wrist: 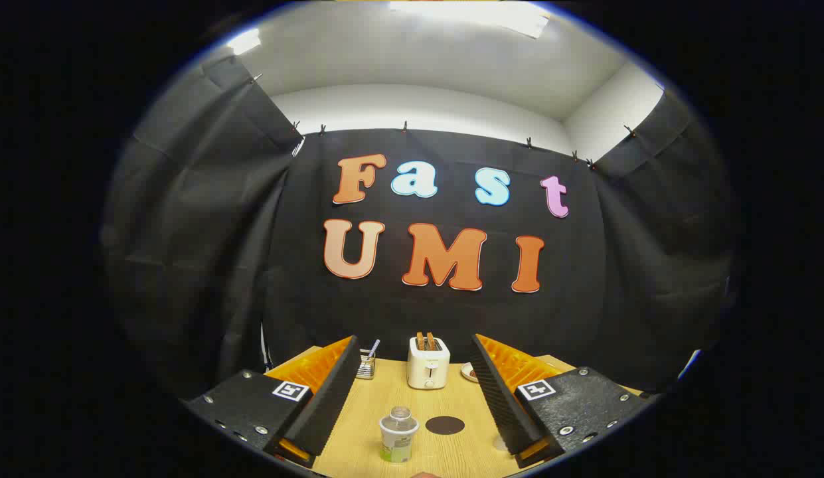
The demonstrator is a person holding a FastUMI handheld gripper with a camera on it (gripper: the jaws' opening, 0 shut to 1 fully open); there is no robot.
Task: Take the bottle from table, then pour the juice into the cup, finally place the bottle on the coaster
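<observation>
My gripper is open, its two black-padded fingers spread wide above the near part of a wooden table, with nothing between them. Ahead of the fingers and low between them stands a white cup with a green band at its base. The clear top of a bottle shows just behind the cup; its lower part is hidden by the cup. A dark round coaster lies flat on the table just right of the cup.
A white toaster with two slices in it stands at the table's far side. A wire holder with utensils sits to its left, a small plate to its right. Black cloth walls close in the table.
</observation>
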